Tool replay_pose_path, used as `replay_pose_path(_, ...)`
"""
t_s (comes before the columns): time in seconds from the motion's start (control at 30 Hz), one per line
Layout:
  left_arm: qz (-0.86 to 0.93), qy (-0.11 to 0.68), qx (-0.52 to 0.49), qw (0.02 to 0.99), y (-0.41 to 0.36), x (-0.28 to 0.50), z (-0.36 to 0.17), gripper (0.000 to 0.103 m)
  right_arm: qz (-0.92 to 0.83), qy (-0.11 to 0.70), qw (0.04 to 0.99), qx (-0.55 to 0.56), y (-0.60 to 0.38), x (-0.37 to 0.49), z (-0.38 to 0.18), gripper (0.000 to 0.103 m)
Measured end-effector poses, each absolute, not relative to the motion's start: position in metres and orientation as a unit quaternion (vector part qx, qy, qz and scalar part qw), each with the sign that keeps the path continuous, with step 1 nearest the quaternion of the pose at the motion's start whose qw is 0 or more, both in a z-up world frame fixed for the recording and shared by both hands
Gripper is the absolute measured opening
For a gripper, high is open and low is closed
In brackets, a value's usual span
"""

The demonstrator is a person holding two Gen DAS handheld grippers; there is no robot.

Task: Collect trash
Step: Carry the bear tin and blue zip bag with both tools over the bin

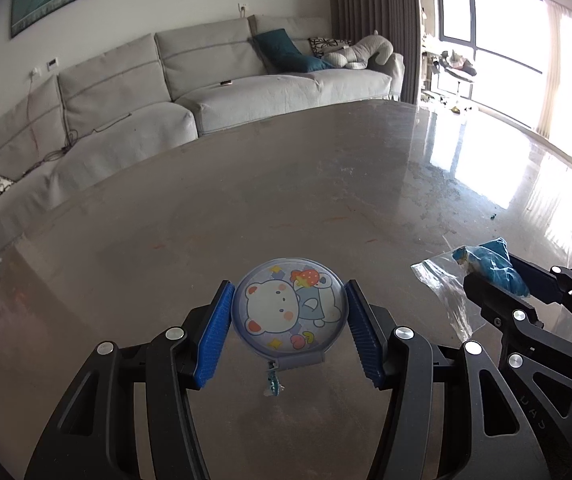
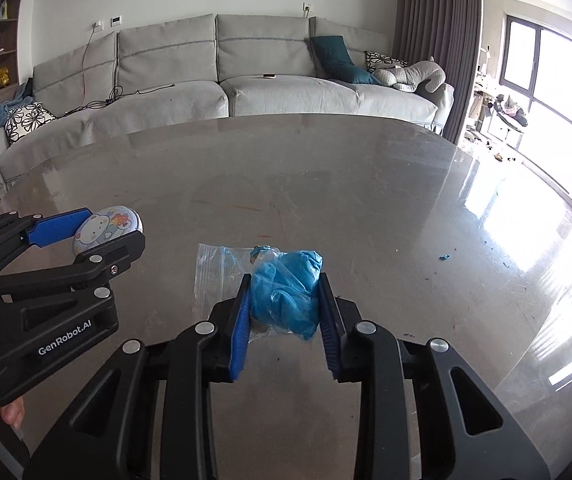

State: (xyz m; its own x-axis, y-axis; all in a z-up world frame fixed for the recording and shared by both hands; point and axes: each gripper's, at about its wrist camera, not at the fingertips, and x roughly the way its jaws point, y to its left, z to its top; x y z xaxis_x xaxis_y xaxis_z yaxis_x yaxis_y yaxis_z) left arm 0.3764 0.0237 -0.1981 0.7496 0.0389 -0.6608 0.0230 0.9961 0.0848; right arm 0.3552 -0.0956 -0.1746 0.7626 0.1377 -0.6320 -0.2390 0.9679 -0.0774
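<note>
A round lidded case (image 1: 288,308) printed with a cartoon bear sits between the blue pads of my left gripper (image 1: 289,286), which is shut on its sides just above the table; a small tag (image 1: 273,384) dangles from its hinge. My right gripper (image 2: 285,280) is shut on a crumpled blue wad (image 2: 286,292) inside a clear plastic bag (image 2: 214,272), whose loose end spreads to the left. In the right wrist view the left gripper (image 2: 112,226) and the case (image 2: 102,228) appear at far left. The right gripper (image 1: 494,272) with the blue wad (image 1: 494,256) shows at the right of the left wrist view.
A glossy grey-brown table (image 2: 326,180) spreads ahead, with a small blue scrap (image 2: 444,257) on it at the right. Behind it stands a long grey sofa (image 2: 222,92) with cushions and a plush toy. Bright windows (image 2: 546,72) are at the right.
</note>
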Motion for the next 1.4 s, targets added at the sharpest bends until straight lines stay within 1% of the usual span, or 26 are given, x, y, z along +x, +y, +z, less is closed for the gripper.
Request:
replay_pose_path(0.27,-0.036,0.347,0.067,0.935,0.014,0.335,-0.182,0.056,0.089,0.323,0.941,-0.057,-0.111,0.310,-0.159,0.032)
replay_pose_path(0.6,-0.091,0.330,0.054,0.938,0.006,0.271,-0.165,0.056,0.069,0.310,0.947,-0.041,-0.121,0.234,-0.140,0.032)
replay_pose_path(0.8,-0.135,0.344,0.028,0.929,0.007,0.219,-0.182,0.056,0.058,0.305,0.950,-0.026,-0.129,0.179,-0.143,0.032)
replay_pose_path(0.97,-0.157,0.334,0.046,0.928,-0.004,0.174,-0.192,0.056,0.037,0.311,0.949,-0.023,-0.135,0.143,-0.159,0.032)
replay_pose_path(1.2,-0.195,0.357,0.066,0.911,-0.021,0.131,-0.221,0.056,0.015,0.322,0.947,0.000,-0.152,0.099,-0.181,0.032)
replay_pose_path(1.4,-0.236,0.356,0.092,0.900,-0.046,0.093,-0.239,0.056,-0.005,0.330,0.944,0.011,-0.164,0.069,-0.195,0.032)
